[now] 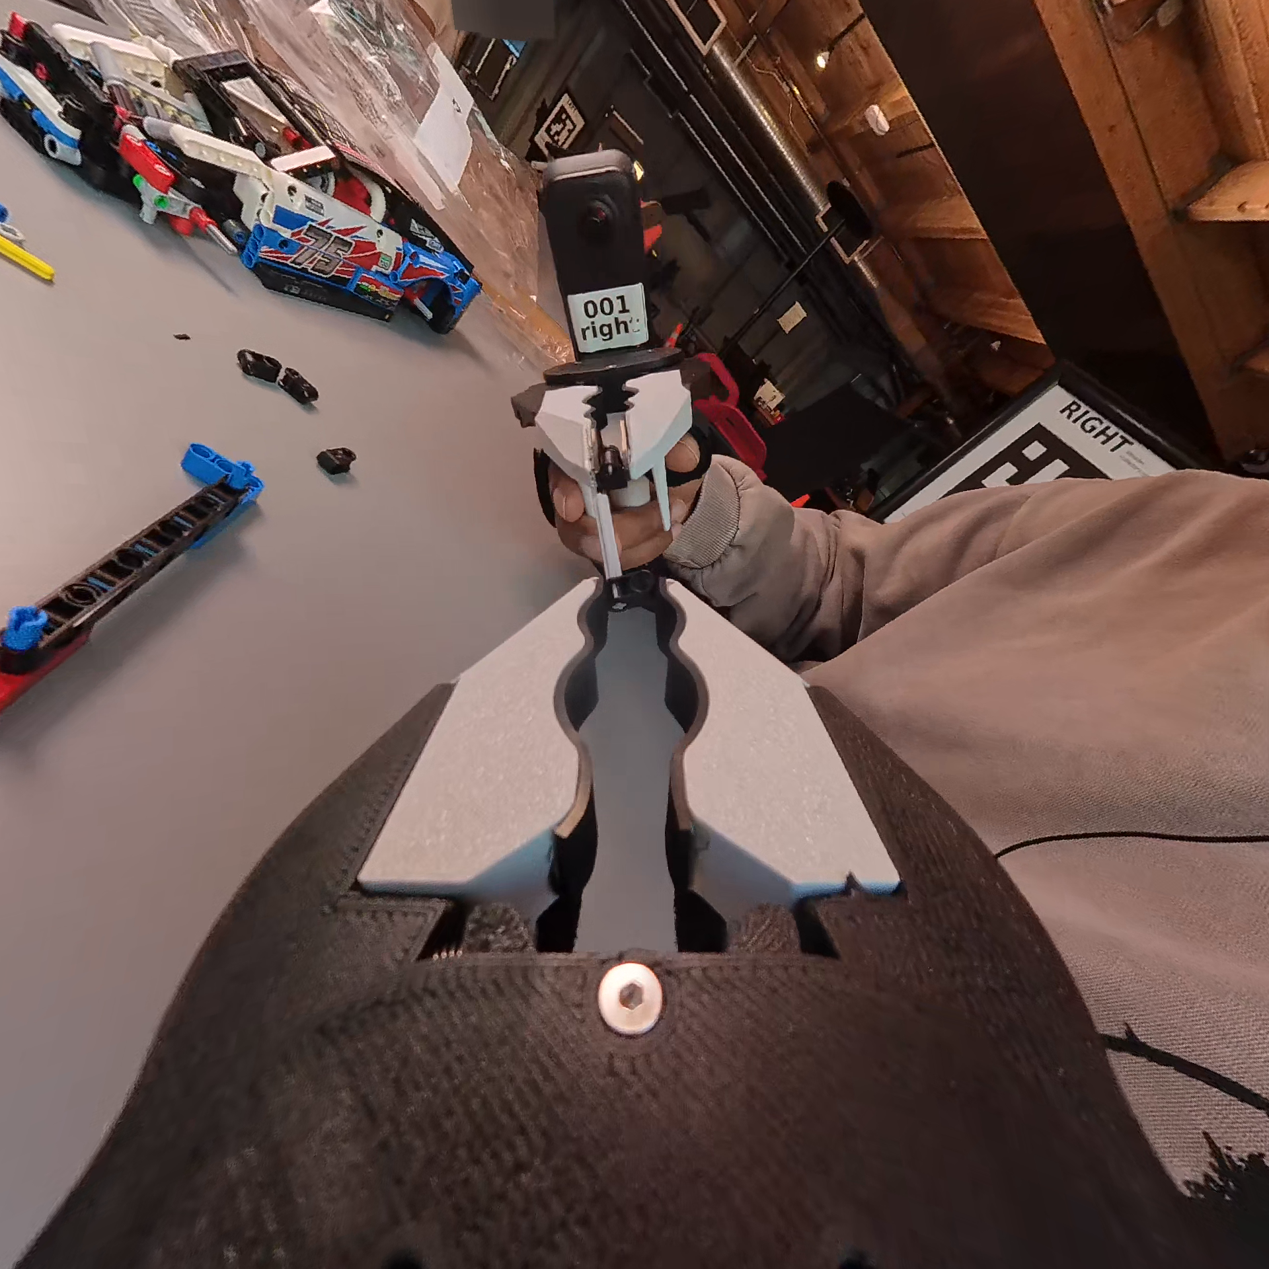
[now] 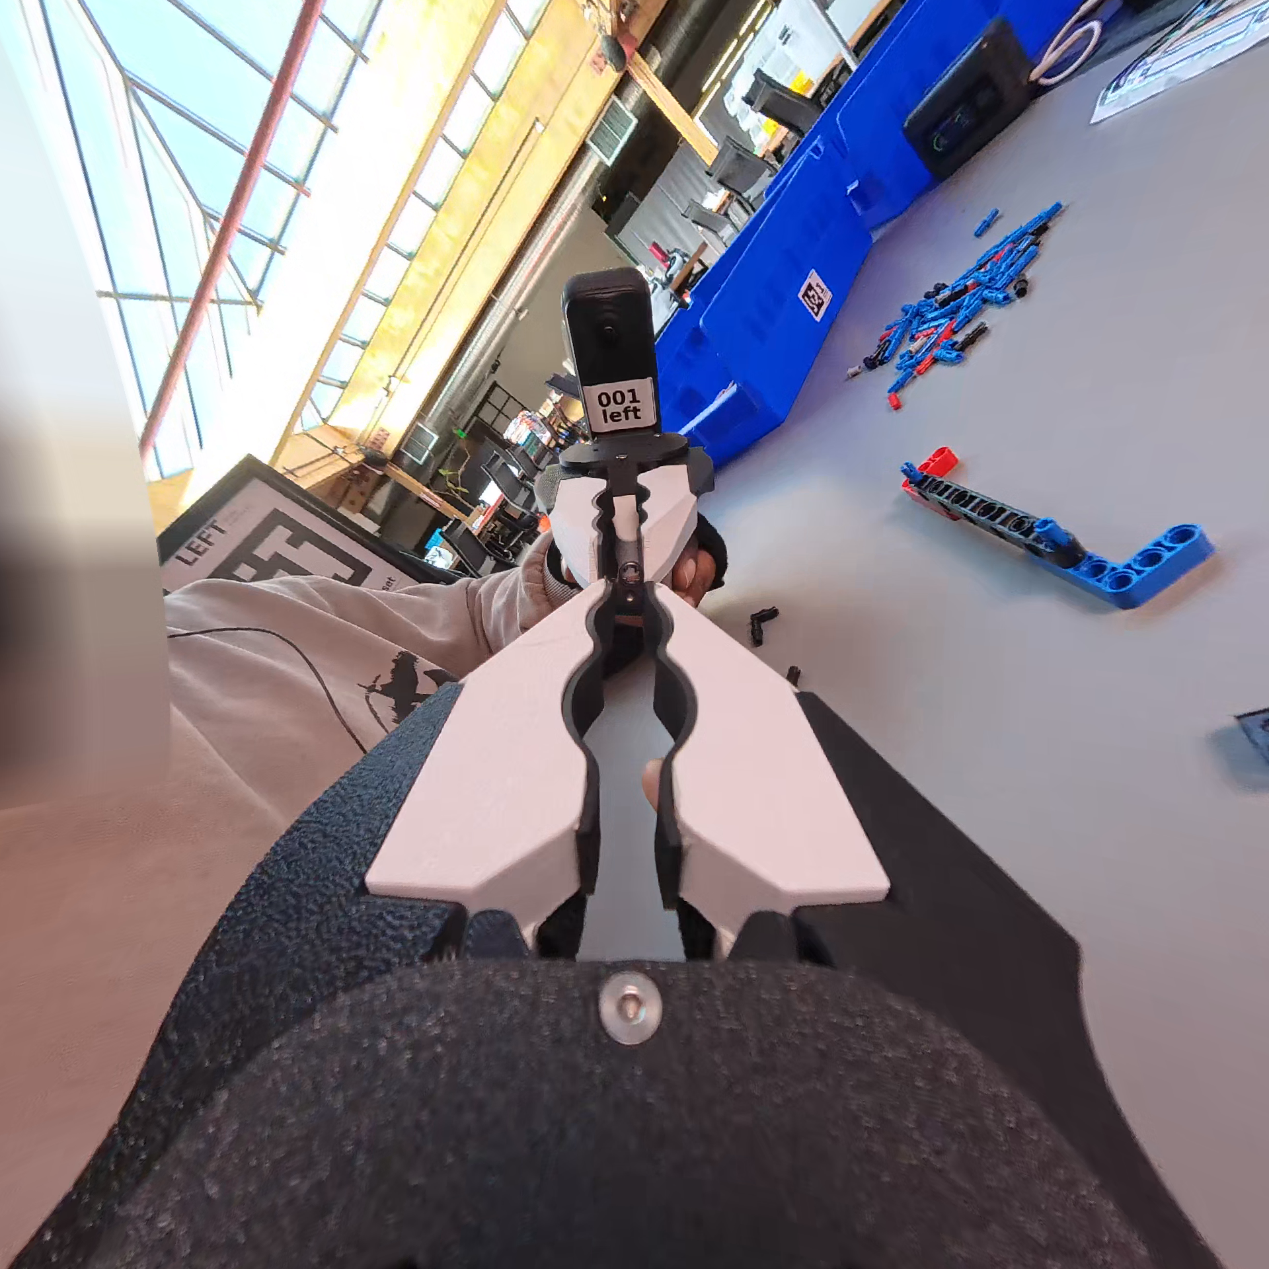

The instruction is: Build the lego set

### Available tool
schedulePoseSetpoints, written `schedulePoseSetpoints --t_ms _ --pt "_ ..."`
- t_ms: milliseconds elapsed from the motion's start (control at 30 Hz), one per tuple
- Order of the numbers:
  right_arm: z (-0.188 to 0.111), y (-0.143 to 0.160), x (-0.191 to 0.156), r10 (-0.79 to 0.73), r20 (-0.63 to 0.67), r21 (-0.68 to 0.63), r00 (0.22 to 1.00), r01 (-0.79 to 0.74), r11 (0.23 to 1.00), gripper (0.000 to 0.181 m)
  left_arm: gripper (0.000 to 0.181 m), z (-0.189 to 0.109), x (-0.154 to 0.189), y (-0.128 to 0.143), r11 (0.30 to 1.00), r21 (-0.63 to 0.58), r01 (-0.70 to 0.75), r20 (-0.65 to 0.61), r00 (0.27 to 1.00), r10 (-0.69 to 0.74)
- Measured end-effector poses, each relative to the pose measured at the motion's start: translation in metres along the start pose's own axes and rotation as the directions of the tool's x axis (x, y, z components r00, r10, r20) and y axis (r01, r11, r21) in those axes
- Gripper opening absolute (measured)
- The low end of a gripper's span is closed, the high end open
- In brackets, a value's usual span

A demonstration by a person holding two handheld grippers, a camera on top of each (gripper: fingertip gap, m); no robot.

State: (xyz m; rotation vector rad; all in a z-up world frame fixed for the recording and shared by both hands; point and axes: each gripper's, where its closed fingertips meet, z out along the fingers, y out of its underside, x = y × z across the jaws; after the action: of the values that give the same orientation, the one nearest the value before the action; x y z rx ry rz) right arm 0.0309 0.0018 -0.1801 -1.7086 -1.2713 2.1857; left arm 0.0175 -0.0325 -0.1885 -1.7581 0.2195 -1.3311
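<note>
Indoors, grey table point(image 1: 288, 687), timber ceiling point(image 1: 996, 206), both jaws pinching one small black connector point(image 1: 632, 585).

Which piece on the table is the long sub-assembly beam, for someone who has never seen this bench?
Start at the grey table and find the half-built race car at its far edge. Nearer than the car, past the scattered small black connectors, lies the long black beam. It alone is long and straight, with a row of holes, blue pieces at both ends and a red piece at one.
</note>
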Motion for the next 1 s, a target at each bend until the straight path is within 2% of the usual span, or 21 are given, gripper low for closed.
schedulePoseSetpoints --t_ms 200,467,667,767,867,900,933,1000 --pt "0.003 0.005 -0.001 0.060 0.067 -0.003 0.996 -0.060 0.998 0.005 0.012 0.003 0.002 0.001 0.992 -0.027 -0.120 0.050 0.991 0.122" --pt "0.004 0.008 0.003 0.125 0.103 -0.008 0.987 -0.125 0.992 0.005 0.012 0.004 0.001 0.003 0.991 -0.037 -0.130 0.064 0.989 0.132" --pt "0.006 0.012 0.008 0.162 0.098 -0.020 0.982 -0.161 0.987 0.005 0.012 0.005 -0.004 0.010 0.979 -0.103 -0.173 0.118 0.976 0.185" --pt "0.007 0.018 0.013 0.146 0.059 -0.069 0.987 -0.142 0.987 0.005 0.011 0.003 -0.006 0.017 0.962 -0.163 -0.218 0.134 0.961 0.240" --pt "0.009 0.029 0.017 0.072 0.001 -0.145 0.997 -0.071 0.987 0.005 0.011 0.002 -0.010 0.025 0.908 -0.262 -0.326 0.153 0.915 0.373" --pt "0.008 0.034 0.017 0.053 -0.004 -0.177 0.999 -0.053 0.983 0.005 0.010 0.002 -0.009 0.029 0.893 -0.287 -0.346 0.143 0.907 0.397" --pt "0.008 0.038 0.016 0.034 -0.001 -0.205 0.999 -0.034 0.978 0.005 0.000 0.003 -0.007 0.031 0.884 -0.297 -0.362 0.126 0.902 0.412" --pt "0.009 0.046 0.016 -0.007 -0.015 -0.254 1.000 0.002 0.967 0.005 0.000 0.003 -0.004 0.038 0.865 -0.334 -0.374 0.095 0.900 0.426"
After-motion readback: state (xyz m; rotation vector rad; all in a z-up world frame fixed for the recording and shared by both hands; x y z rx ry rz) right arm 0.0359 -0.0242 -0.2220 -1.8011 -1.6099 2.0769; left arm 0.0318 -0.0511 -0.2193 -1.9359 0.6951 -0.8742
